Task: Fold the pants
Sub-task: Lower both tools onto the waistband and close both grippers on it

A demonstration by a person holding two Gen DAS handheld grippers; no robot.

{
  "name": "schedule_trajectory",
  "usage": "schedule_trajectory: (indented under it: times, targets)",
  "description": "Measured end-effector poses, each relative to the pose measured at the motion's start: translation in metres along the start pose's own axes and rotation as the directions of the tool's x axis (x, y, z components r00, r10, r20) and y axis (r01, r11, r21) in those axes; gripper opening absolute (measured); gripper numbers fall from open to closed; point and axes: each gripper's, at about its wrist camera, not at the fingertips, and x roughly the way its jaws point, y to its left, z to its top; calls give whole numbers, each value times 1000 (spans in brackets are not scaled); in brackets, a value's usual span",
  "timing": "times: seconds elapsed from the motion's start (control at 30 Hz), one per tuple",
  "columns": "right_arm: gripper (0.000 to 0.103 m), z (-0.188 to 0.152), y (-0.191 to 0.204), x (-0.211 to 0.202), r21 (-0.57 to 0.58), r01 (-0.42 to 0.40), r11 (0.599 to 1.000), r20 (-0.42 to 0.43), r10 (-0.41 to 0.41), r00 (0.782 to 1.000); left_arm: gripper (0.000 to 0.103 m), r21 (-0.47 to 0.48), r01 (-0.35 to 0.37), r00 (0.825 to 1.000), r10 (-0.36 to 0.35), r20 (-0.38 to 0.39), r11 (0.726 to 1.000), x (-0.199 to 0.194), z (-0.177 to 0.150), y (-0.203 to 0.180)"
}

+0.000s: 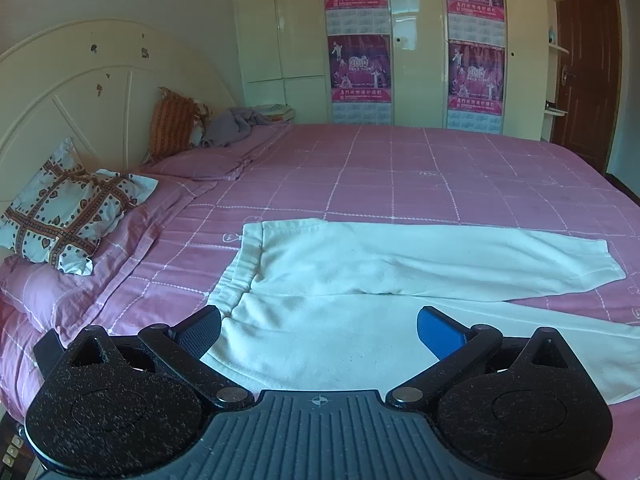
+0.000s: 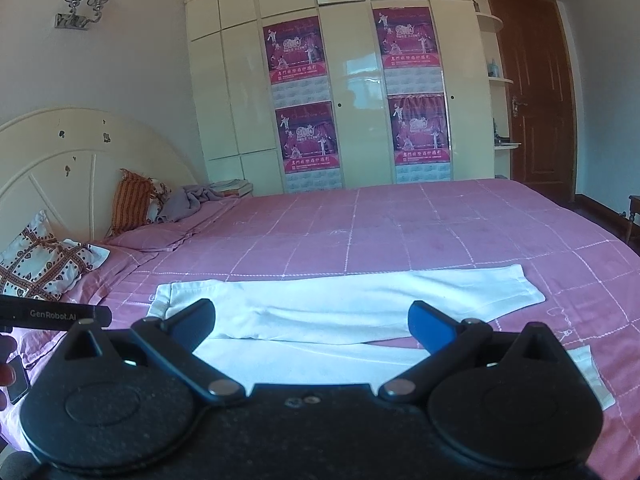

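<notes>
On the black bar point(image 2: 56, 313) sticking in from my left side, I can read white letters that say "GenRobot.AI". On the pink posters point(image 2: 294, 50) stuck on the cupboard doors point(image 2: 352, 80), I can read the big number "2010". The same number shows on the posters from my left claw's camera too. There is a line of Chinese words on a red strip under each picture, but it is too small and blurry for me to read.
</notes>
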Motion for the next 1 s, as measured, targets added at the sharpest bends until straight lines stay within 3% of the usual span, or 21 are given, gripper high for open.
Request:
schedule_trajectory:
  times: [0.5, 1.0]
  targets:
    - [103, 9, 23, 58, -19, -33, 999, -48, 32, 998, 103, 4, -32, 998, 32, -45, 999, 69, 25, 11]
    - [103, 8, 45, 139, -73, -69, 995, -172, 56, 984, 103, 6, -81, 991, 81, -106, 997, 157, 51, 30]
